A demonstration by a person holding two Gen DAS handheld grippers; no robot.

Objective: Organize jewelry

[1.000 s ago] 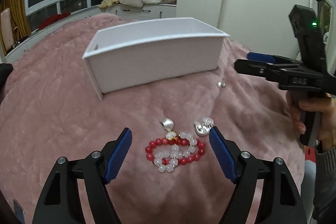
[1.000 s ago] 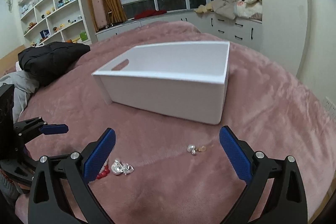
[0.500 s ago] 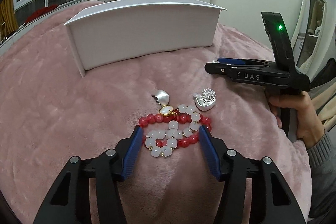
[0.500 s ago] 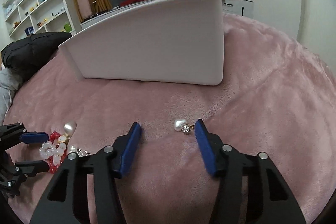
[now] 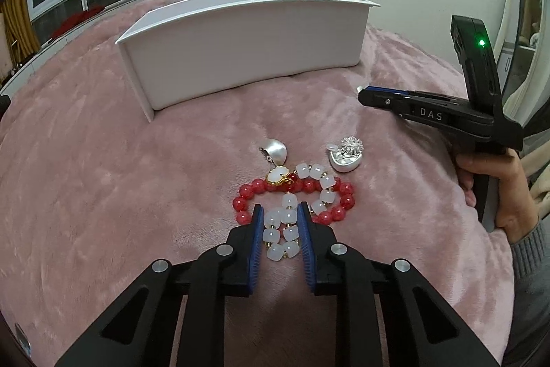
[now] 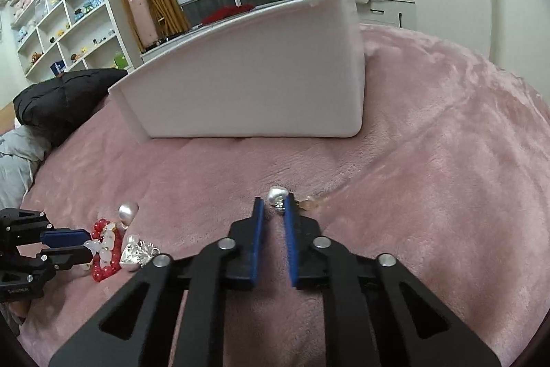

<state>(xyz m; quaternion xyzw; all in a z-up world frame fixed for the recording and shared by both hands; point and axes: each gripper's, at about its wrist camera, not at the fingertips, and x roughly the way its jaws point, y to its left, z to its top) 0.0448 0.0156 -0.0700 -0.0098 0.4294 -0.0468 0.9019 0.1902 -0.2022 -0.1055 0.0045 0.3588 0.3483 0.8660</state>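
Note:
A white bead bracelet (image 5: 282,229) lies over a red bead bracelet (image 5: 343,198) on the pink blanket. My left gripper (image 5: 279,212) is shut on the white bracelet's near loop. A pearl earring (image 5: 275,153) and a silver heart charm (image 5: 345,155) lie just beyond. My right gripper (image 6: 274,207) has narrowed around a small pearl earring (image 6: 277,195), whose pearl sits at the fingertips; firm contact is unclear. The white box (image 5: 240,40) stands behind and also shows in the right wrist view (image 6: 247,81).
The pink blanket (image 6: 447,160) covers the bed. A black jacket (image 6: 58,98) lies at the far left. Shelves and windows are behind. The left gripper (image 6: 87,245) shows low left in the right wrist view, and the right gripper (image 5: 364,93) at right in the left wrist view.
Both grippers lowered to the blanket and closed from wide open. The left now pinches the white bracelet; the right has narrowed around the small pearl earring.

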